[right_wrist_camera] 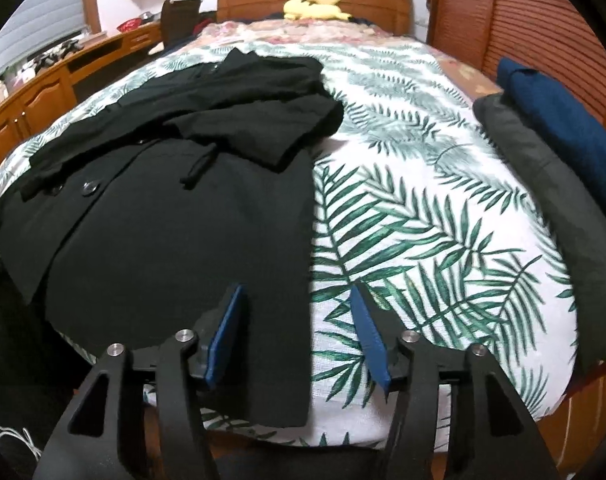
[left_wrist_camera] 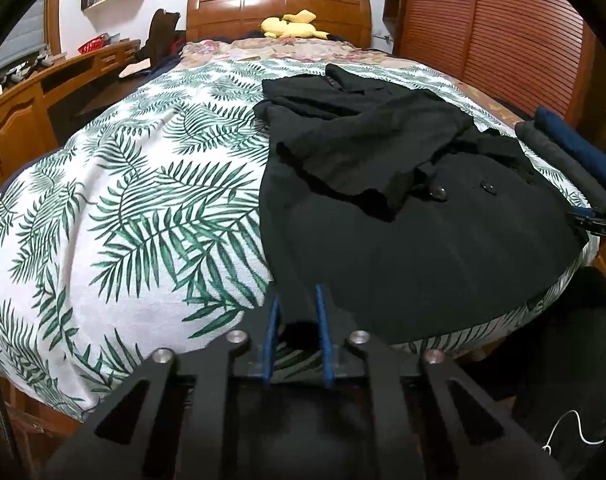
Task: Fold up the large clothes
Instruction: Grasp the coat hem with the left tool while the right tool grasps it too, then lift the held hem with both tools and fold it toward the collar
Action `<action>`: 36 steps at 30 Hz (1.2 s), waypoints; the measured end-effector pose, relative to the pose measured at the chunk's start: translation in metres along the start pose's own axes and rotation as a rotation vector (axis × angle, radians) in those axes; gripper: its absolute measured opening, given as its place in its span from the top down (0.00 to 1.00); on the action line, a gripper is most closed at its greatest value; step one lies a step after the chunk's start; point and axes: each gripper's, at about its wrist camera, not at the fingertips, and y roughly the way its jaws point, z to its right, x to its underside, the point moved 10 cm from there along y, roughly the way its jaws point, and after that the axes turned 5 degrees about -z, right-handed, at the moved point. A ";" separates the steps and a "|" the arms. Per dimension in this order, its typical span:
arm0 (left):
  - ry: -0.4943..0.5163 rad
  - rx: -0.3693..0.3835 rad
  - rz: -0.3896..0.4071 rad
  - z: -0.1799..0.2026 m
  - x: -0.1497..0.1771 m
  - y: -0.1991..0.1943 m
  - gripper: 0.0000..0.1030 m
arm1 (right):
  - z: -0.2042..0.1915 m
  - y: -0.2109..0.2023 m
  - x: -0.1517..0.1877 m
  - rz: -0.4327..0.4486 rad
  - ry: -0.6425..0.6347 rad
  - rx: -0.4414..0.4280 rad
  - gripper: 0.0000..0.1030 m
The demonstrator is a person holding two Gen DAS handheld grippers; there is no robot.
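coat (right_wrist_camera: 155, 240) (one, black), two folded garments (right_wrist_camera: 543, 152)

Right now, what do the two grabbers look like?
Each gripper, left and right, is a black frame with triangle-shaped holes cut in it and round silver bolts on top. Each has two flat fingers faced with blue pads. A thin white cable curls low beside the left one. No hands or sleeves show.
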 end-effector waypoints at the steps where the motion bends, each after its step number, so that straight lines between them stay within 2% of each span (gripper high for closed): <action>1: 0.001 0.004 0.008 0.001 -0.002 -0.002 0.96 | -0.003 0.000 0.000 0.000 -0.006 -0.012 0.42; 2: 0.000 0.005 0.019 0.002 -0.004 -0.004 0.98 | -0.007 0.000 0.000 -0.004 -0.009 -0.033 0.43; 4: -0.004 -0.001 0.043 0.003 -0.010 -0.010 0.99 | -0.017 -0.003 -0.001 -0.003 -0.030 -0.081 0.67; 5: -0.005 -0.003 0.057 0.004 -0.014 -0.014 0.99 | -0.023 -0.005 -0.001 -0.001 -0.044 -0.104 0.89; 8: -0.007 -0.002 0.121 0.005 -0.029 -0.032 0.99 | -0.035 -0.015 -0.006 0.026 -0.082 -0.117 0.96; 15: 0.015 -0.002 0.241 0.011 -0.064 -0.082 0.99 | -0.038 -0.070 -0.044 0.179 -0.072 -0.144 0.98; 19: 0.007 0.003 0.303 0.012 -0.076 -0.113 0.99 | -0.040 -0.101 -0.059 0.236 -0.083 -0.143 0.98; 27: 0.036 -0.015 0.430 0.020 -0.093 -0.190 0.99 | -0.044 -0.177 -0.070 0.340 -0.123 -0.142 0.98; 36: 0.077 -0.010 0.538 0.040 -0.094 -0.257 0.99 | -0.050 -0.263 -0.057 0.446 -0.174 -0.126 0.98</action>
